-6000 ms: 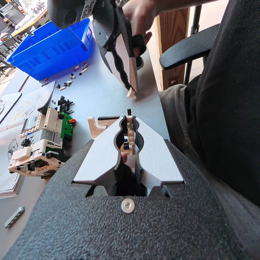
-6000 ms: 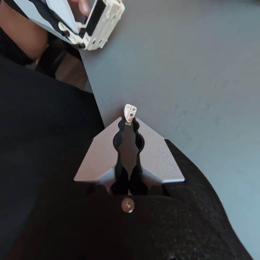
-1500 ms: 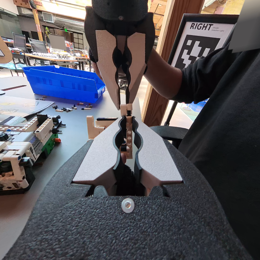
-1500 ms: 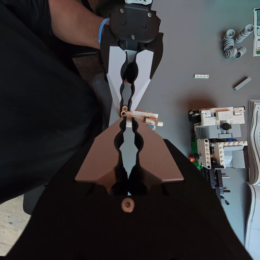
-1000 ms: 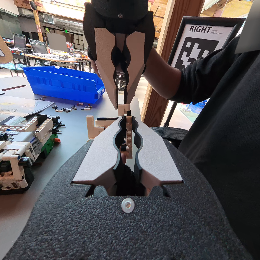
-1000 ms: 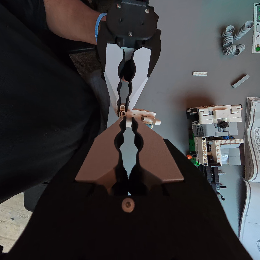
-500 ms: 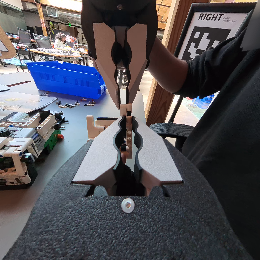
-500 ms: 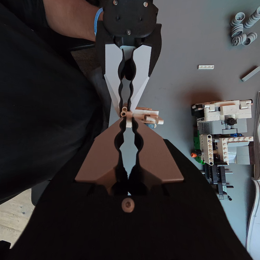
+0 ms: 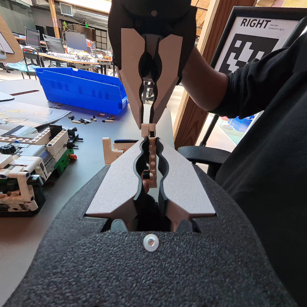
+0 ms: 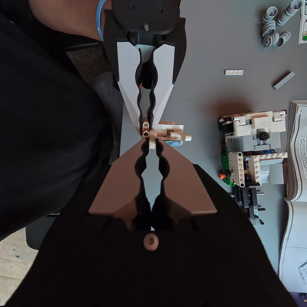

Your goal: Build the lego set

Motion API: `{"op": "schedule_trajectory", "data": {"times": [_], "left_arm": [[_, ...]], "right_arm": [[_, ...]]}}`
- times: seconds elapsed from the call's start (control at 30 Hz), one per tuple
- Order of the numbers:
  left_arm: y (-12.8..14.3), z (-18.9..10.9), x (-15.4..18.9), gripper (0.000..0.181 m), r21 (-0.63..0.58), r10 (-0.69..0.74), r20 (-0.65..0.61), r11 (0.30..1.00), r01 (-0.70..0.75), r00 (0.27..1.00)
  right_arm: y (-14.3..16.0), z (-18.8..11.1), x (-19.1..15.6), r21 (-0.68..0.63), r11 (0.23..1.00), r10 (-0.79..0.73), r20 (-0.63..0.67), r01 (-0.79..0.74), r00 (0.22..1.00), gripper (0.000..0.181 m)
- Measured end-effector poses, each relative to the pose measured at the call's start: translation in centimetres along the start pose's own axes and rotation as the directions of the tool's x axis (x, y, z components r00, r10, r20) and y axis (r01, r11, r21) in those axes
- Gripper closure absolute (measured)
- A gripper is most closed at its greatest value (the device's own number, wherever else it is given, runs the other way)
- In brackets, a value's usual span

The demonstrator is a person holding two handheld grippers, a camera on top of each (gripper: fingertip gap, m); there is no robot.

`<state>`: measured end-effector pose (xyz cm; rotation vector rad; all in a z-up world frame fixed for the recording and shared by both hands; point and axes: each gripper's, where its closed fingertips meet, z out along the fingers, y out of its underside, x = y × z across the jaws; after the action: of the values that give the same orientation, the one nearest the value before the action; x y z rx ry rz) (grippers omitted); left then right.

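My left gripper is shut on a white lego sub-assembly, whose body sticks out to the left. My right gripper comes down from above, shut on a small white connector piece. The piece sits against a black pin at the top of the sub-assembly. In the right wrist view my right gripper holds the connector tip to tip with my left gripper. The sub-assembly extends to the right. The partly built white, grey and green truck stands on the table.
A blue bin stands at the back with several small loose pieces in front of it. An instruction booklet lies beside the truck. Grey wheels, a white plate and a grey beam lie nearby. An office chair stands at the table edge. My left and right fingertips are right by each other.
Six seconds ago my right gripper held the connector low at the table edge. Both grippers have since risen and met tip to tip. Over the last second they have barely shifted.
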<state>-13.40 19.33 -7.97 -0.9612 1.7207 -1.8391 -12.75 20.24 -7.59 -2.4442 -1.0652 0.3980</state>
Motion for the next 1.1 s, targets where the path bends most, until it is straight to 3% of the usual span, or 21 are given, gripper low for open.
{"op": "schedule_trajectory", "data": {"times": [0.4,0.57,0.67,0.8,1.1], "left_arm": [[0.7,0.1,-0.8,0.175,-0.070,0.004,0.044,0.998,-0.001,0.999],[0.6,-0.1,-0.4,0.176,-0.068,-0.023,0.009,0.997,0.023,1.000],[-0.3,-0.3,-0.1,0.175,-0.001,-0.078,-0.026,0.997,0.078,0.997],[-0.6,-0.5,0.1,0.175,-0.003,-0.054,-0.027,0.999,0.054,0.998],[-1.0,-0.6,-0.9,0.175,0.053,-0.103,-0.013,0.993,0.103,0.995]], "right_arm": [[0.5,0.6,0.6,-0.115,0.993,-0.024,-0.048,0.018,0.999,0.175],[0.3,0.6,0.3,-0.086,0.995,-0.041,-0.003,0.041,0.999,0.174],[-0.4,0.0,0.1,-0.019,0.999,-0.034,0.031,0.035,0.999,0.175],[-0.7,-0.1,0.0,0.050,0.999,0.000,0.074,-0.004,0.997,0.175],[-1.2,-0.4,1.2,0.103,0.995,0.009,-0.009,-0.008,1.000,0.174]]}}
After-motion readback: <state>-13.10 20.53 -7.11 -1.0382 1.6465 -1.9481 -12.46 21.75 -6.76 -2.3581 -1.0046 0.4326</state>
